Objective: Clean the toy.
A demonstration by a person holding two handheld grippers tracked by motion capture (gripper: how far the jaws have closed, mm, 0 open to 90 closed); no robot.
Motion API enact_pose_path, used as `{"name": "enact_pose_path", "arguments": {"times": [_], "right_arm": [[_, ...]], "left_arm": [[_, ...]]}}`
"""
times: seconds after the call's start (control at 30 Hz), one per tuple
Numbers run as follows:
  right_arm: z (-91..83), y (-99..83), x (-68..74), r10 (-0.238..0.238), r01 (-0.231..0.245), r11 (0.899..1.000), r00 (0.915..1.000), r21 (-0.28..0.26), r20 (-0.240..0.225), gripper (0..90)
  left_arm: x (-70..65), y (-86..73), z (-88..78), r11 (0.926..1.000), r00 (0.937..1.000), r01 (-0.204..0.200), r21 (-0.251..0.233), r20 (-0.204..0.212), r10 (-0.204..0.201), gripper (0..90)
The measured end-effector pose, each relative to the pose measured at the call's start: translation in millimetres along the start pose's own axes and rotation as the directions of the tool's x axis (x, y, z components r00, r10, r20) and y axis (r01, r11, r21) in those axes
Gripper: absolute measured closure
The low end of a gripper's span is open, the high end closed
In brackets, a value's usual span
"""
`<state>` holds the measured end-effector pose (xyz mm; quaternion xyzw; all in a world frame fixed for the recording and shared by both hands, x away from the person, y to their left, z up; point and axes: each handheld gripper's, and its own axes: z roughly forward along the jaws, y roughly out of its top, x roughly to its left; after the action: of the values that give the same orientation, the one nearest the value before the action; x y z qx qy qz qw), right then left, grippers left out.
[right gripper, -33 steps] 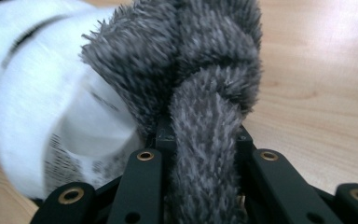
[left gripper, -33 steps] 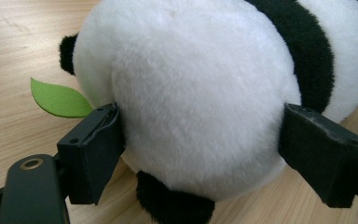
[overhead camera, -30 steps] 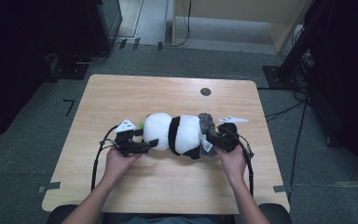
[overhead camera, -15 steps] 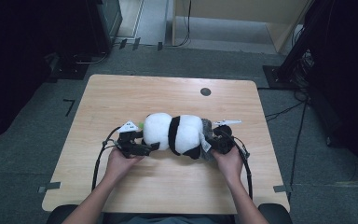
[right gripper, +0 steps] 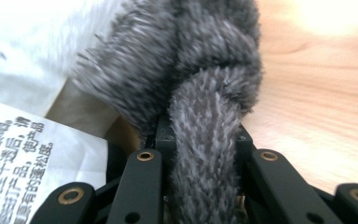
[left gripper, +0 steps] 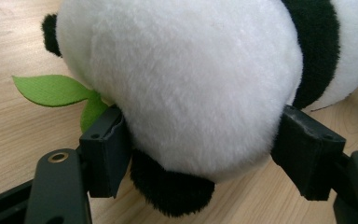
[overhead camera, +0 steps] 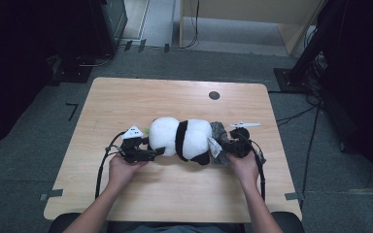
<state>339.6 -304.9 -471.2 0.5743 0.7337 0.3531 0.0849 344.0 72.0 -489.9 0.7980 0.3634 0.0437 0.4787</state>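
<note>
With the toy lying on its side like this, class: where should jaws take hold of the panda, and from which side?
Grip the panda at its round white end, coming in level from the table's left, as the left gripper does. That end bulges clear of the table, so jaws can straddle it. Hedge: plush squashes, so close firmly.

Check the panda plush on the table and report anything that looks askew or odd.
The panda plush lies on its side, not sitting up. The right tool is shut on its grey scarf, pulling the strip taut beside the printed care tag. The left tool straddles its white head; a green felt leaf sticks out beneath.
</note>
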Motion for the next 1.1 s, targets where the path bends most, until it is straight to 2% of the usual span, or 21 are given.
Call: {"name": "enact_pose_path", "arguments": {"times": [0.13, 0.27, 0.37, 0.43, 0.53, 0.63, 0.73, 0.83, 1.0, 1.1], "right_arm": [[-13.4, 2.9, -6.5, 0.019, -0.019, 0.999, 0.9998, -0.051, 0.007, 74.2], [-27.3, 8.0, -6.3, 0.002, -0.003, 0.995, 1.0000, -0.102, -0.008, 74.2], [-37.1, 13.0, -0.9, -0.034, 0.033, 0.992, 0.9994, -0.122, -0.005, 74.4], [-45.8, 17.5, 3.7, -0.043, 0.039, 0.989, 0.9988, -0.143, -0.026, 74.4], [-61.8, 26.1, 14.5, -0.079, 0.072, 0.982, 0.9964, -0.173, -0.030, 74.4], [-75.6, 34.4, 27.2, -0.113, 0.101, 0.977, 0.9921, -0.190, -0.054, 74.5], [-82.8, 40.5, 42.4, -0.154, 0.136, 0.971, 0.9849, -0.199, -0.079, 74.5], [-80.7, 45.3, 57.8, -0.194, 0.169, 0.965, 0.9741, -0.199, -0.115, 74.4], [-63.8, 56.0, 82.4, -0.238, 0.206, 0.962, 0.9545, -0.177, -0.180, 74.2], [-50.2, 61.7, 99.8, -0.266, 0.235, 0.959, 0.9386, -0.156, -0.220, 74.0]], "left_arm": [[0.4, -0.3, 0.0, 1.0000, 1.0000, -0.006, -0.001, 0.001, 0.006, 25.4], [-1.1, 0.3, -0.4, 1.0000, 0.9999, -0.009, -0.003, -0.008, 0.009, 25.3], [-2.4, 1.0, -0.6, 0.9999, 0.9999, -0.009, -0.010, -0.014, 0.009, 25.3], [-2.3, 1.0, -0.6, 0.9999, 0.9999, -0.009, -0.011, -0.013, 0.009, 25.3], [-2.2, 0.9, -0.6, 0.9999, 0.9999, -0.005, -0.012, -0.012, 0.005, 25.3], [-2.3, 0.8, -0.4, 0.9999, 0.9999, -0.001, -0.015, -0.011, 0.001, 25.3], [-2.2, 0.7, -0.5, 0.9999, 0.9999, -0.001, -0.015, -0.011, 0.001, 25.3], [-2.1, 0.6, -0.5, 0.9999, 0.9999, -0.001, -0.016, -0.010, 0.001, 25.2], [-1.1, -0.3, -0.5, 0.9997, 1.0000, -0.003, -0.022, -0.006, 0.003, 25.3], [-0.9, -0.5, -0.5, 0.9997, 1.0000, -0.003, -0.024, -0.005, 0.003, 25.3]]}}
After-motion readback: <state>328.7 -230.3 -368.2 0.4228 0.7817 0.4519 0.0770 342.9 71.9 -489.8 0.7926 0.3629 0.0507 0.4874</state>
